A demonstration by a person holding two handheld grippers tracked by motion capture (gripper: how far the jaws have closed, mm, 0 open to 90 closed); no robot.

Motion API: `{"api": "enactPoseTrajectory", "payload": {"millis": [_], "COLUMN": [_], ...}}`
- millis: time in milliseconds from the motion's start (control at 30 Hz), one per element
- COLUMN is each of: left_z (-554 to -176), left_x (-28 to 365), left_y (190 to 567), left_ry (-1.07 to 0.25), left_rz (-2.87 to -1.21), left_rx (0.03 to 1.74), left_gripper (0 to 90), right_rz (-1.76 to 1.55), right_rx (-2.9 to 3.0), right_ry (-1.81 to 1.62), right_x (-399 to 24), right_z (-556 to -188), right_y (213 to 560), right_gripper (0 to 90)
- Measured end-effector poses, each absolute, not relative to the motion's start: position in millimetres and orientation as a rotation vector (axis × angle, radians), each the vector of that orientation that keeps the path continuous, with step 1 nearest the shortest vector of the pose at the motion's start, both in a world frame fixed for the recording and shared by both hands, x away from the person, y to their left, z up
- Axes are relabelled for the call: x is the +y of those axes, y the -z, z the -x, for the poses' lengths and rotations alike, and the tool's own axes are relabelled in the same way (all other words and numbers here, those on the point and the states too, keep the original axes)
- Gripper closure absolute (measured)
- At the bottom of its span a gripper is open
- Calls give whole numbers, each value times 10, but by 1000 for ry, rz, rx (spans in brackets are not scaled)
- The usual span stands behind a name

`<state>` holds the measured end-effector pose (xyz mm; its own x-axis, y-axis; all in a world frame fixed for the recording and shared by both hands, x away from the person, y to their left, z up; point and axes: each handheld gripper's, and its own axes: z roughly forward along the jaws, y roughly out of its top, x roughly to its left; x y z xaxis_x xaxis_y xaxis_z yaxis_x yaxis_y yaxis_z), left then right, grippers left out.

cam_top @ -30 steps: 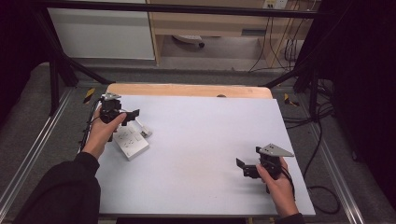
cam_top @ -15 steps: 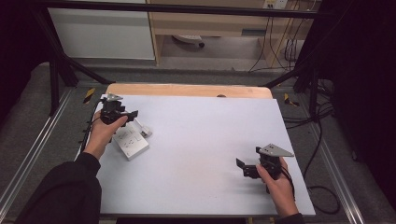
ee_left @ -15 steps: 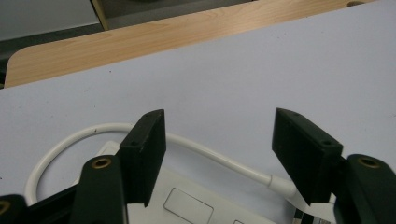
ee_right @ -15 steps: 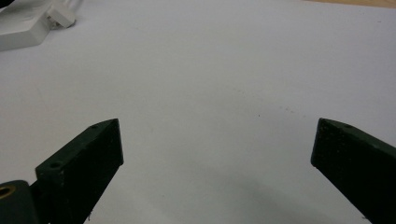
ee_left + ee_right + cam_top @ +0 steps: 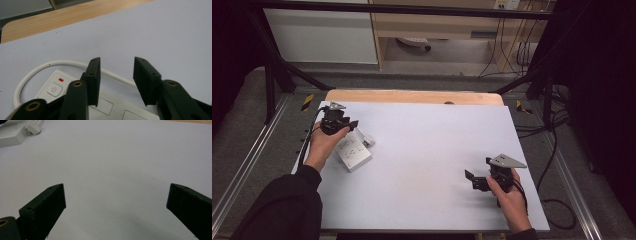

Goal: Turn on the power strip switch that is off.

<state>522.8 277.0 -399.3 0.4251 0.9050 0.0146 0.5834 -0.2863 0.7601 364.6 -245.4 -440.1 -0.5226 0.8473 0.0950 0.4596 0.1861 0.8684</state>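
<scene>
A white power strip [image 5: 353,152] lies at the left of the pale table top [image 5: 427,145], its white cable [image 5: 32,72] looping beside it. In the left gripper view the strip [image 5: 110,106] shows a power button [image 5: 54,89] with a red light. My left gripper [image 5: 117,75] hovers over the strip and its jaws have just been closing. The cable runs between them, and the pads stand apart from it. In the high view that gripper [image 5: 348,124] is held at the strip's far end. My right gripper [image 5: 116,202] stands wide open over bare table, seen in the high view [image 5: 473,180] at the right front.
A small white plug [image 5: 367,140] lies just right of the strip, also in the right gripper view [image 5: 32,128]. A wooden strip [image 5: 412,96] borders the table's far edge. Black frame legs and cables stand on the floor around the table.
The left gripper's jaws have drawn closer together over the strip's cable. Both hands stay where they were.
</scene>
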Motion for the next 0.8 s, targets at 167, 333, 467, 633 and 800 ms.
{"api": "enactPoseTrajectory", "payload": {"millis": [167, 333, 467, 633, 800], "left_z": [-5228, -5232, -5240, -5249, -5247], "left_x": [2764, 2762, 2776, 2804, 2852], "left_y": [3993, 3999, 4018, 4028, 4036], "left_ry": [-600, -581, -584, -589, -586], "left_rz": [-1981, -1977, -1990, -1989, -1995], "left_rx": [1252, 1246, 1247, 1254, 1272], "left_gripper": [666, 739, 805, 886, 900], "right_rz": [-1225, -1225, -1226, -1227, -1227], "right_rx": [2060, 2060, 2061, 2063, 2065], "right_ry": [-1280, -1281, -1280, -1278, -1279], "right_x": [-2455, -2454, -2453, -2451, -2450], "right_z": [-3646, -3647, -3647, -3646, -3648], "right_y": [4401, 4400, 4401, 4401, 4403], "right_gripper": [28, 28, 28, 28, 28]}}
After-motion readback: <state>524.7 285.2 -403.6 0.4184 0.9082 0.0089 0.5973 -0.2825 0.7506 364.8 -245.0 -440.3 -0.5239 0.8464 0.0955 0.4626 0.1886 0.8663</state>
